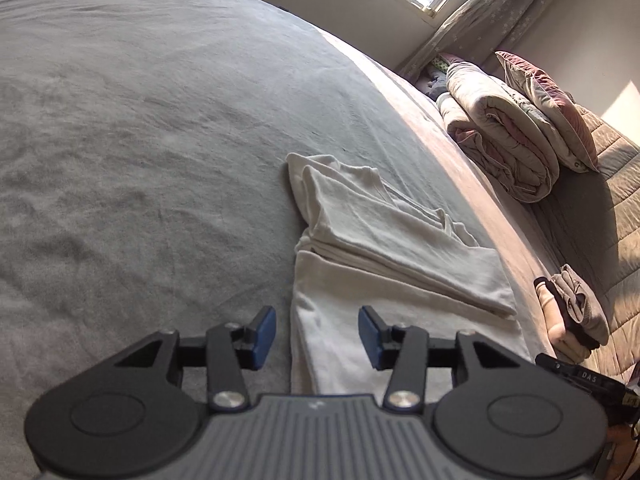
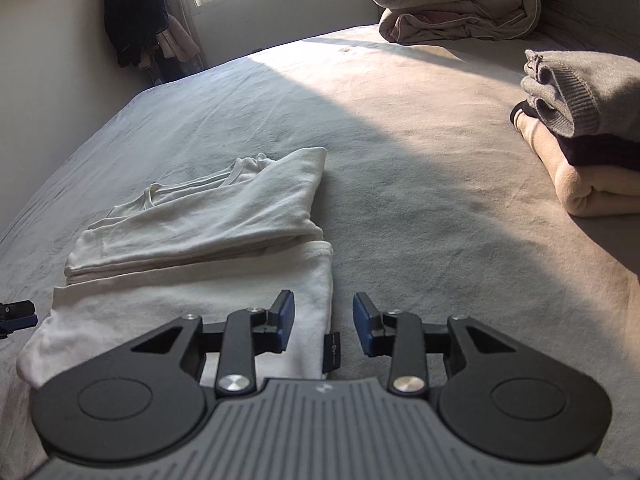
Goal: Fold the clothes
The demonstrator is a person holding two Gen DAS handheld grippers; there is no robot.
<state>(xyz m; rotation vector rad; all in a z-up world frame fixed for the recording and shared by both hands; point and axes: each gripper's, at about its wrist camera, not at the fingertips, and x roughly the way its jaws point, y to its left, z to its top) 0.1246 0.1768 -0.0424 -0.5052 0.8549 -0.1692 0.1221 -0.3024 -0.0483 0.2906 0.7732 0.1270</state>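
A white T-shirt (image 1: 384,248) lies partly folded on the grey bed sheet (image 1: 140,140), its upper part doubled over the lower part. It also shows in the right wrist view (image 2: 208,216). My left gripper (image 1: 317,334) is open and empty, low over the shirt's near left edge. My right gripper (image 2: 324,328) is open and empty over the shirt's near right edge, beside a small black label (image 2: 331,353). A tip of the left gripper (image 2: 16,316) shows at the left edge of the right wrist view.
A stack of folded clothes (image 2: 584,136) sits on the bed to the right, also in the left wrist view (image 1: 572,312). A rolled quilt (image 2: 452,0) and a pillow (image 1: 548,100) lie at the head. Dark clothes (image 2: 132,12) hang by the window.
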